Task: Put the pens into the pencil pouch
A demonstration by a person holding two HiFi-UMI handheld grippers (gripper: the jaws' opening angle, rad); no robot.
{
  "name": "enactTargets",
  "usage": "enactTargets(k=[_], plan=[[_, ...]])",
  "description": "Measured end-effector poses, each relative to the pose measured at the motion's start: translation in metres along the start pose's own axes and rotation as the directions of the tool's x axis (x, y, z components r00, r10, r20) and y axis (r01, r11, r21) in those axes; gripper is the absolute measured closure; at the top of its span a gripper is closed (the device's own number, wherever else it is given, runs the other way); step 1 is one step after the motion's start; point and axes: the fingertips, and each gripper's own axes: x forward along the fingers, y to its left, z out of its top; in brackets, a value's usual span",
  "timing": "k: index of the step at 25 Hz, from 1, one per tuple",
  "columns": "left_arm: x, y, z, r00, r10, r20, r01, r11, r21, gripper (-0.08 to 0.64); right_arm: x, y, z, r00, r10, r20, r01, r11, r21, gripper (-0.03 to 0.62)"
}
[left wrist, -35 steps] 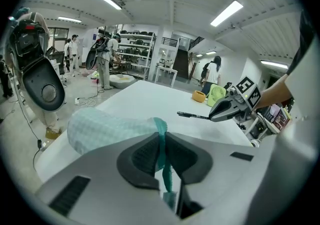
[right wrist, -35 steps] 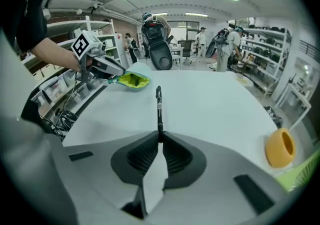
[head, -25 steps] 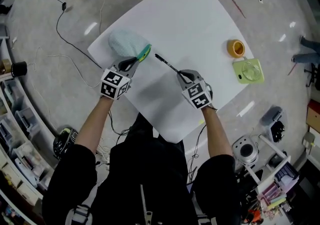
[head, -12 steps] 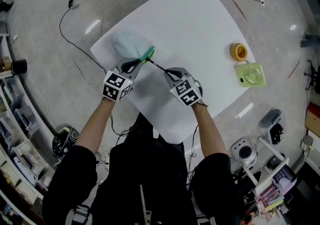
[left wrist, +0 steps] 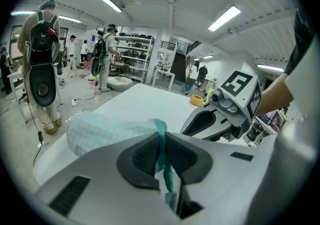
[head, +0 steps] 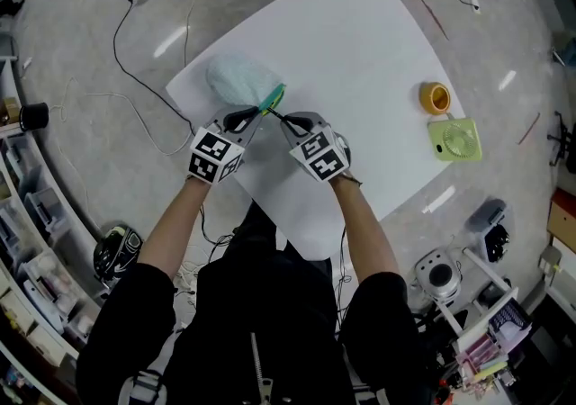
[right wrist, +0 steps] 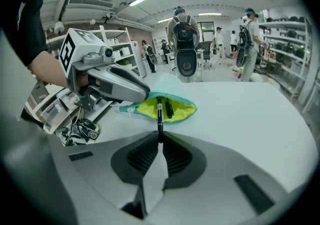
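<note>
The left gripper point(head: 255, 113) is pinching the pouch point(head: 236, 79) rim between its jaws to hold the mouth open; the right gripper point(head: 288, 121) is clamping a pen point(right wrist: 159, 110), aiming it inside

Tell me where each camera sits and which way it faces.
Head view: on the person's head, looking steeply down on the white table; both forearms, the left gripper and right gripper show.
Left gripper view: on the left gripper, looking along its jaws, shut on the pouch's teal edge; the right gripper shows.
Right gripper view: on the right gripper, looking along its jaws, shut on a black pen aimed at the open pouch; the left gripper shows.
Shared: both gripper views see the pouch and the opposite gripper.
</note>
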Motion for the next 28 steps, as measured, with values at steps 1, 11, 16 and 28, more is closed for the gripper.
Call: enactTargets(k=[1, 11, 16, 28], plan=[[0.0, 0.0, -0.001, 1.0, -0.002, -0.001, 0.002, 1.0, -0.001, 0.511, 0.003, 0.002, 0.002, 1.0, 0.005, 0.002, -0.005, 1.0, 0.003, 0.552], [0.002, -0.001, 0.002, 1.0, -0.026, 0.003, 0.026, 1.0, -0.003, 0.511, 0.024, 0.006, 0.023, 0.999, 0.028, 0.034, -0.029, 0.999, 0.025, 0.552], [0.004, 0.001, 0.003, 1.0, -0.029, -0.001, 0.029, 1.0, 0.0, 0.511, 0.032, 0.001, 0.033, 0.998, 0.021, 0.053, -0.023, 0.999, 0.031, 0.552], [0.003, 0.008, 0.001, 0.999, -0.035, -0.003, 0.035, 0.999, -0.017, 0.511, 0.042, -0.006, 0.051, 0.996, 0.039, 0.084, -0.045, 0.997, 0.065, 0.551]])
